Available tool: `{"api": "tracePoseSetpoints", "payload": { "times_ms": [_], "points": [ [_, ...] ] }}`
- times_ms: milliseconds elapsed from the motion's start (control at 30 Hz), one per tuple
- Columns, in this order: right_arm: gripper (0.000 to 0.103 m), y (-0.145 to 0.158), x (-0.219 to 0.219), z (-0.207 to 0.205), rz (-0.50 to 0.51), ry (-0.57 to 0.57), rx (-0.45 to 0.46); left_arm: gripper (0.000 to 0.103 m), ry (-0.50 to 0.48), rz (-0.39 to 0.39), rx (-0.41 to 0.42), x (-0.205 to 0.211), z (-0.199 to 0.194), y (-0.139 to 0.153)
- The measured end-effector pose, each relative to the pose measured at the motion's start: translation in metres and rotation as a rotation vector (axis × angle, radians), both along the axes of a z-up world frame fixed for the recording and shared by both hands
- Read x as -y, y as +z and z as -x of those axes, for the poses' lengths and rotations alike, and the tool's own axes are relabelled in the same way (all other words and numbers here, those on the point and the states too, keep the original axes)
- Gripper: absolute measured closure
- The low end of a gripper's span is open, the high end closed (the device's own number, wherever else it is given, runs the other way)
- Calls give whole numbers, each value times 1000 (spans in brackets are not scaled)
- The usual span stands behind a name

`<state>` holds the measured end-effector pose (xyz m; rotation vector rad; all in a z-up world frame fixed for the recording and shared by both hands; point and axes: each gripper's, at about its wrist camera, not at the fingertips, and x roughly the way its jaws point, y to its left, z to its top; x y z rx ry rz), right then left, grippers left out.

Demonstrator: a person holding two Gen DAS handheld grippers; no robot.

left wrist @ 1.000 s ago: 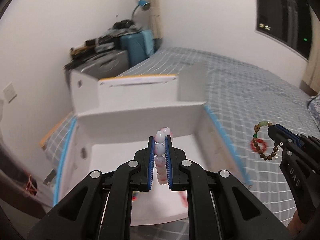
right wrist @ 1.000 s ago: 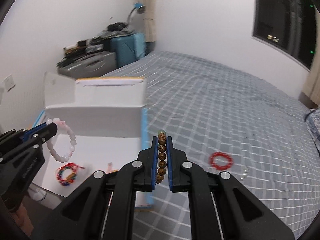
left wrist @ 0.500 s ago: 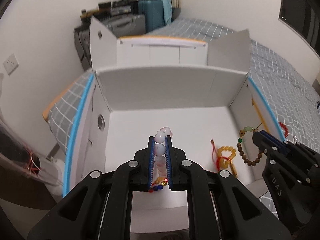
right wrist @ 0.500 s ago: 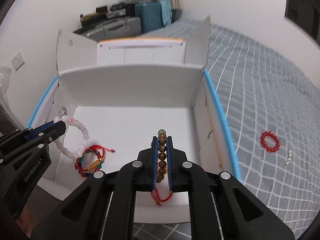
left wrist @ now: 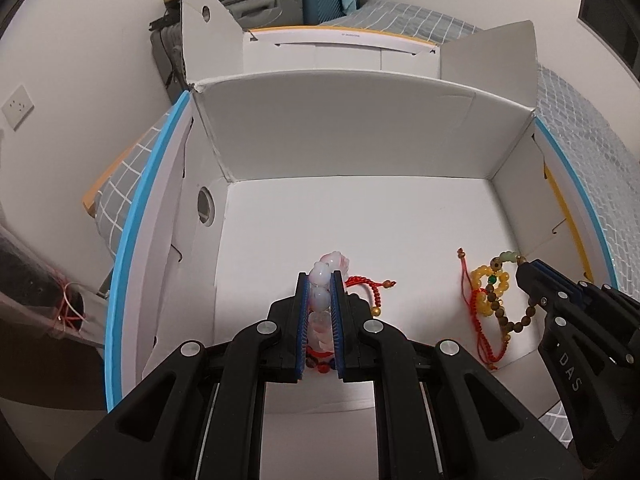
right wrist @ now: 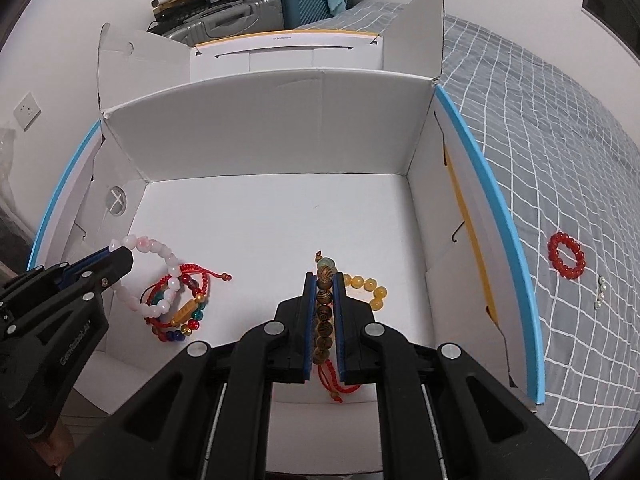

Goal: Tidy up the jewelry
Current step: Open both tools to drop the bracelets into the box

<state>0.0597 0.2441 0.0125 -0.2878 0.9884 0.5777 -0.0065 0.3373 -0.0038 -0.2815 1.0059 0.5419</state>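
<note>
Beneath pink bracelet, half-hidden red cord

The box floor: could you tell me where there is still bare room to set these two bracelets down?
The back half of the box floor, under the rear wall, is bare, as is the strip between the two piles. The front left is crowded by the red cord bracelets, the front right by the yellow bead bracelet.
</note>
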Motion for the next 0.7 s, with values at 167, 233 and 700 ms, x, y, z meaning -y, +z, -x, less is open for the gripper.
{"api": "tracePoseSetpoints", "payload": {
  "times_ms": [167,233,700],
  "points": [
    [94,1,-1,4,-2,11,8,90,3,-3,-6,-3,1,0],
    [88,4,-1,6,-1,17,19,90,4,-12,5,-2,3,4],
    [18,73,77,10,-92,-69,198,7,24,-138,230,46,9,75]
  ]
}}
